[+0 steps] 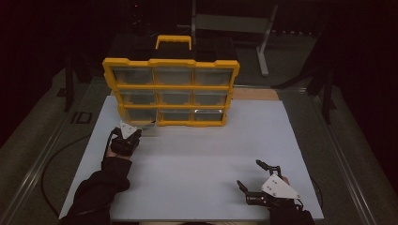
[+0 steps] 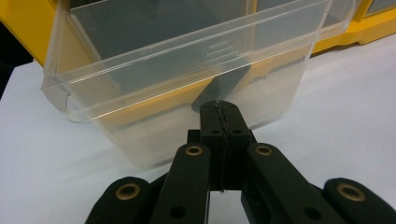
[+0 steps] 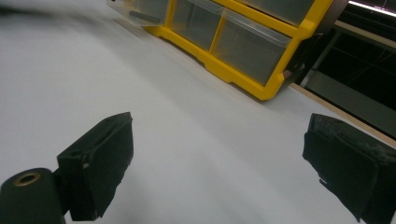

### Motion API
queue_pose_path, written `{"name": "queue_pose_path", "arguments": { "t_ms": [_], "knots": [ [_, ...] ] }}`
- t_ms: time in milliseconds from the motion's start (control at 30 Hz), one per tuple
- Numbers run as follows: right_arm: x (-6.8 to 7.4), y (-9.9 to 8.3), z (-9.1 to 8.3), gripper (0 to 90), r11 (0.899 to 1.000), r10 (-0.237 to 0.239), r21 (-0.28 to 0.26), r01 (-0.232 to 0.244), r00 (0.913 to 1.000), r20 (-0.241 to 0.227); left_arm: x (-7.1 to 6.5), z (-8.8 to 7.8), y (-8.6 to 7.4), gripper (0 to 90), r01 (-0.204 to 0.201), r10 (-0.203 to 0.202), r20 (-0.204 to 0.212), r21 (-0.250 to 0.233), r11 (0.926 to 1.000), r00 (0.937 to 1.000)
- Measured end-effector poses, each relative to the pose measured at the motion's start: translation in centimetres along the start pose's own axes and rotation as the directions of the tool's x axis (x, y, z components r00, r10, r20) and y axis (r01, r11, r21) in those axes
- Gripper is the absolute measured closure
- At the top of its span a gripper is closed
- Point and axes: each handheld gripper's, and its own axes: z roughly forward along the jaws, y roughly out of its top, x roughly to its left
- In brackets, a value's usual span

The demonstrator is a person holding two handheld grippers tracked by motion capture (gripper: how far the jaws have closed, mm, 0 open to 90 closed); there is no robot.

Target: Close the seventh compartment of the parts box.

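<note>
Left tongs (image 2: 219,108) are pressed together on the front lip of a clear plastic drawer (image 2: 187,79), which is pulled partway out of the bottom-left slot of the yellow organizer case (image 1: 171,86). In the high view the left tongs (image 1: 133,134) sit just at the case's lower left corner. Right tongs (image 3: 217,163) are held apart, nothing between them, resting near the bench (image 1: 197,159) front edge, well apart from the case. Step in hand is judged as drawer extraction. Next move likely calls for a straight level pull toward the person, grip kept firm so the thin lip is not lost.
</note>
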Motion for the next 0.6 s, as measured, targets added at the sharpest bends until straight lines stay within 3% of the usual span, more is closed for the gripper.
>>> {"name": "queue_pose_path", "arguments": {
  "t_ms": [600],
  "knots": [
    [0.00,0.00,-0.01,8.7,1.000,0.003,0.001,-0.003,1.0000,-0.001,0.42,0.75,0.52,89.9,-0.001,0.001,-0.009,0.013,0.9999,1.0000]
  ]
}}
